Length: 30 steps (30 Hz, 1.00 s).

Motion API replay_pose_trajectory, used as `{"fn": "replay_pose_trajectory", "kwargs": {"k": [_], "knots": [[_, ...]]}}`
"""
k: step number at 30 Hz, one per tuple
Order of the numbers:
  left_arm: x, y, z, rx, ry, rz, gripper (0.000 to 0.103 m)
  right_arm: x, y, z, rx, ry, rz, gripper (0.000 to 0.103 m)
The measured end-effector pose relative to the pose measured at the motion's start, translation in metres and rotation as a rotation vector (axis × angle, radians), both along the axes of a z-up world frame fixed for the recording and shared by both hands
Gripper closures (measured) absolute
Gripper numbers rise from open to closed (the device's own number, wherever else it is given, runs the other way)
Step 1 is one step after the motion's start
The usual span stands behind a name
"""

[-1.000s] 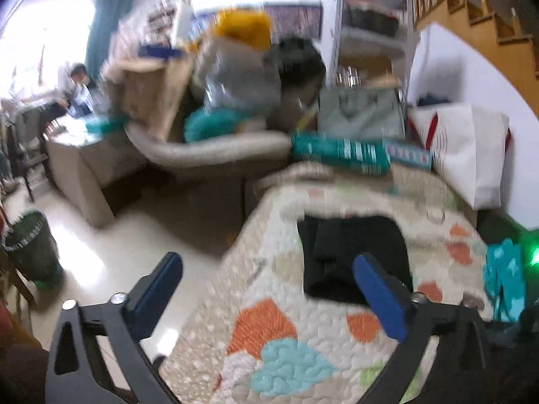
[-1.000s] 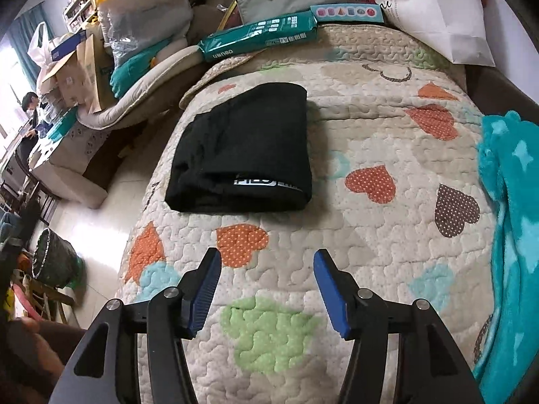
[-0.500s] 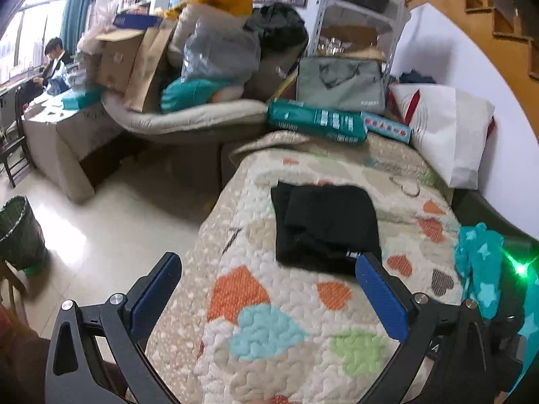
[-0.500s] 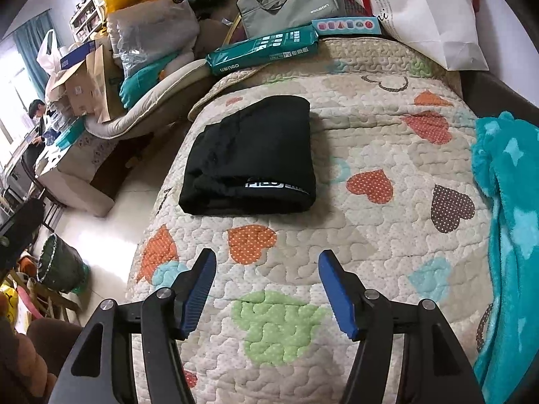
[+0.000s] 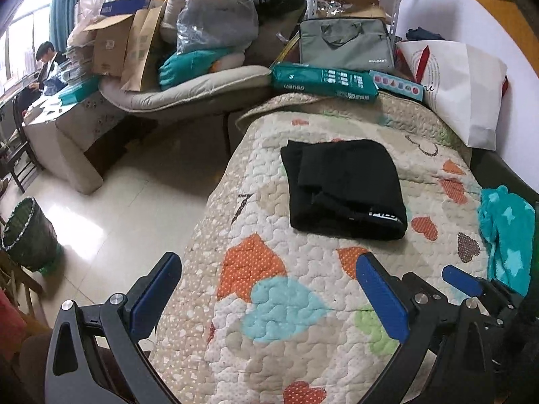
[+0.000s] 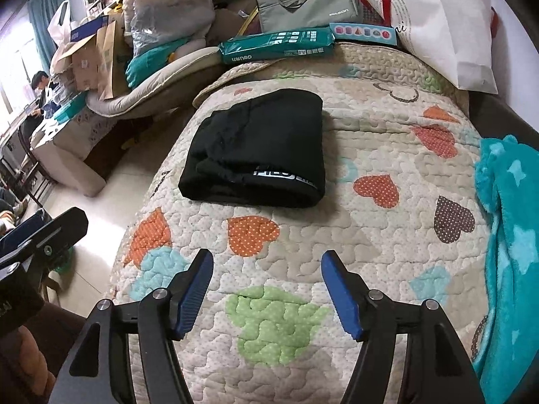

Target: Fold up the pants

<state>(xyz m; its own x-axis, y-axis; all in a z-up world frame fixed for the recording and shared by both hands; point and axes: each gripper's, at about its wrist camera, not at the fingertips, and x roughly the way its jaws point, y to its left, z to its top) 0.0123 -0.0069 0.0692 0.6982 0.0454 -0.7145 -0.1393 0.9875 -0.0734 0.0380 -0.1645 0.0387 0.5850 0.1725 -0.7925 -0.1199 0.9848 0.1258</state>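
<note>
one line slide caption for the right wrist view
Open right gripper hovers over heart-patterned quilt, short of the folded black pants.

The grey bag [image 6: 308,0] carries "IPASON" at its lower right corner; just below the bag, the green pack [image 6: 278,45] reads "deli" and "A4" upside down; the folded black pants [image 6: 259,151] show partly readable white letters on the waistband
</note>
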Motion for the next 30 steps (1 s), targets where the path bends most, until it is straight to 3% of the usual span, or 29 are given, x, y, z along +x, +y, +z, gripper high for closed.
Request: {"fn": "replay_pose_trajectory", "kwargs": {"k": [19,30], "knots": [[0.015,0.004,-0.028,-0.027,0.117,-0.012,0.000,0.004,0.007,-0.009,-0.035,0.002,0.007,0.029],[0.027,0.009,-0.037,-0.007,0.134,-0.010,0.000,0.009,0.009,-0.007,-0.045,-0.023,0.007,0.024]]}}
